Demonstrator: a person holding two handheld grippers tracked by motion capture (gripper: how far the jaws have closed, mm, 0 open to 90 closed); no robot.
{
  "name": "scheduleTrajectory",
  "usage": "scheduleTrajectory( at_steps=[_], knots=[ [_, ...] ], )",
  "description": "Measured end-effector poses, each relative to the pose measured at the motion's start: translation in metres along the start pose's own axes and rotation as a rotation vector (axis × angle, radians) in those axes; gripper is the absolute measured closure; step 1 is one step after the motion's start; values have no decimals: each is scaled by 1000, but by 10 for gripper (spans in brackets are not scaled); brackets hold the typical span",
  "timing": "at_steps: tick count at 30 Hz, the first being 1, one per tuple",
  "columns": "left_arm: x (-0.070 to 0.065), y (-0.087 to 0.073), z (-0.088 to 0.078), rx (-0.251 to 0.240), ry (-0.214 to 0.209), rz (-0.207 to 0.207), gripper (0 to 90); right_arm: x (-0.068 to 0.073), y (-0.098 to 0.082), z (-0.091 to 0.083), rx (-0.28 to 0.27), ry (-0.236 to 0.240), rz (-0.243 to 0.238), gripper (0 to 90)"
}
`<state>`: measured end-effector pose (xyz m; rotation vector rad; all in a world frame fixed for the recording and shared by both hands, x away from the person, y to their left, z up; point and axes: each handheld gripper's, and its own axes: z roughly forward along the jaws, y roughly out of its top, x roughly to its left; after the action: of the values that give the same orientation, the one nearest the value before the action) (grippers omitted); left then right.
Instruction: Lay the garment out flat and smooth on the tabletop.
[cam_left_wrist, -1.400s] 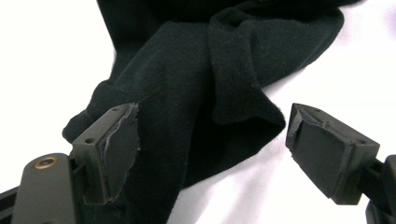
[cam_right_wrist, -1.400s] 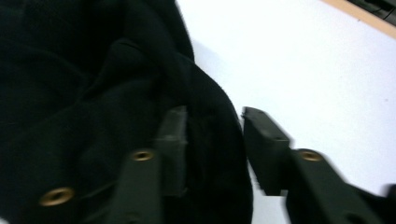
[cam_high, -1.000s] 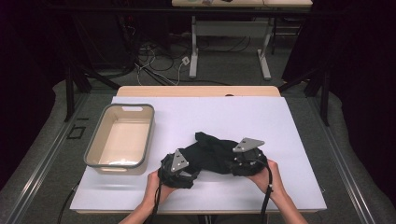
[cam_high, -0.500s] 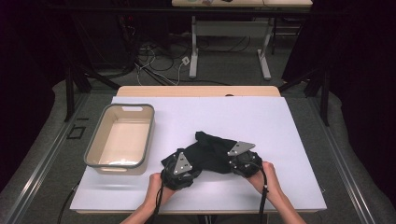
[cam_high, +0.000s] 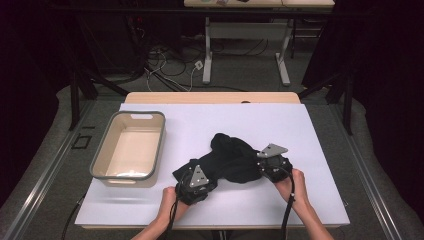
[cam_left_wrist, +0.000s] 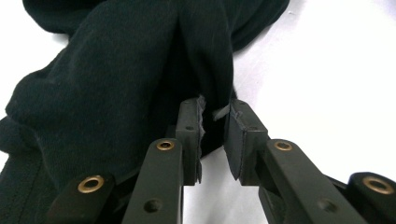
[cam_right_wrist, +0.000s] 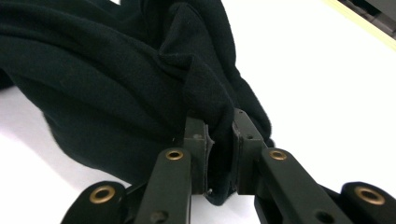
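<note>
Black cloth (cam_high: 235, 162), soft matte knit bunched into thick folds, lies crumpled on the white sheet (cam_high: 300, 130) that covers the table, toward the near edge and between the person's two hands. At its left end the left gripper (cam_left_wrist: 215, 122) has just been closing; its flat black pads now pinch a narrow upright fold of the fabric, with a ribbed hem showing at the lower left of the left gripper view. At the right end the right gripper (cam_right_wrist: 219, 133) has likewise just been closing and clamps a thicker pleat, the cloth bulging out below its pads. In the high view each tool carries a grey three-cornered plate, the left gripper (cam_high: 196, 182) angled inward beside the cloth's near corner and the right gripper (cam_high: 272, 162) at its far right edge, a dark cable trailing back along each forearm. A beige rectangular tub (cam_high: 129, 172) with rounded corners and a grey rim stands on the sheet to the left, apart from the cloth.
</note>
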<state>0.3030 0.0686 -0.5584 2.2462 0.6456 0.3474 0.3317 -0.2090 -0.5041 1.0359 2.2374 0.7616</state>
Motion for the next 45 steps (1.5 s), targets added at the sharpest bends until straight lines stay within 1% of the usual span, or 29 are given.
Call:
scheduleTrajectory(
  at_steps=[3, 4, 5, 6, 7, 8, 9, 10, 12, 14, 15, 17, 19, 20, 21, 22, 24, 25, 27, 31, 33, 35, 36, 38, 41, 42, 43, 44, 45],
  knots=[
    [2, 0, -1, 1, 23, 0, 649, -7, -3, 2, 14, -34, 11, 804],
    [1, 0, -1, 1, 29, -9, 596, -10, -4, 2, 31, -43, 16, 805],
    [2, 1, -2, -1, 39, -1, 536, -12, -6, 4, 30, -52, 19, 804],
    [3, 1, -3, -7, 48, 4, 521, -14, -7, 5, 36, -50, 34, 804],
    [3, 1, -4, -10, 45, -1, 511, -16, -9, 6, 46, -51, 43, 804],
    [4, 1, -5, -14, 54, -5, 488, -18, -9, 7, 56, -61, 37, 804],
    [5, 1, -6, -13, 62, -3, 464, -20, -10, 8, 67, -65, 44, 803],
    [6, 1, -6, -18, 68, -15, 436, -21, -11, 8, 75, -64, 47, 803],
    [8, 1, -7, -18, 84, -21, 405, -23, -12, 10, 86, -64, 57, 800],
    [9, 1, -8, -23, 94, -26, 387, -23, -13, 11, 103, -46, 56, 793],
    [10, 1, -8, -24, 101, -23, 384, -23, -13, 11, 113, -37, 61, 786],
    [11, 0, -8, -19, 103, -26, 382, -22, -13, 13, 138, -12, 53, 777],
    [12, 0, -8, -17, 103, -37, 386, -21, -13, 13, 145, -7, 46, 779],
    [12, -1, -7, -16, 100, -38, 404, -20, -13, 12, 146, 0, 46, 781],
    [13, -1, -7, -13, 97, -34, 427, -19, -13, 12, 127, 6, 44, 785],
    [13, -1, -7, -16, 91, -39, 454, -18, -12, 9, 153, -1, 42, 789],
    [14, -1, -8, -23, 76, -49, 475, -17, -13, 5, 158, 12, 49, 797],
    [14, -1, -8, -25, 79, -41, 477, -16, -13, 3, 158, 24, 55, 800],
    [15, -1, -9, -36, 89, -41, 473, -13, -14, -1, 153, 22, 49, 805],
    [15, -1, -11, -42, 79, -46, 464, -4, -19, -7, 143, 27, 37, 810],
    [14, -1, -11, -57, 56, -35, 482, 0, -21, -9, 141, 28, 31, 811],
    [12, 0, -11, -64, 54, -12, 494, 5, -24, -11, 142, 31, 39, 812],
    [11, 0, -11, -64, 44, -11, 504, 7, -26, -12, 143, 26, 37, 813],
    [9, 0, -9, -67, 43, -8, 512, 12, -29, -15, 129, 23, 31, 813],
    [9, -1, -6, -64, 32, 0, 529, 14, -33, -22, 135, 27, 31, 813],
    [9, -1, -5, -63, 25, 0, 535, 15, -35, -22, 127, 24, 30, 813],
    [9, -1, -4, -55, 24, 2, 544, 16, -38, -23, 135, 29, 34, 812],
    [10, -1, -2, -51, 23, 3, 553, 16, -40, -22, 133, 21, 40, 810],
    [10, -1, 0, -51, 28, 6, 563, 15, -42, -22, 148, 23, 40, 807]
  ],
)
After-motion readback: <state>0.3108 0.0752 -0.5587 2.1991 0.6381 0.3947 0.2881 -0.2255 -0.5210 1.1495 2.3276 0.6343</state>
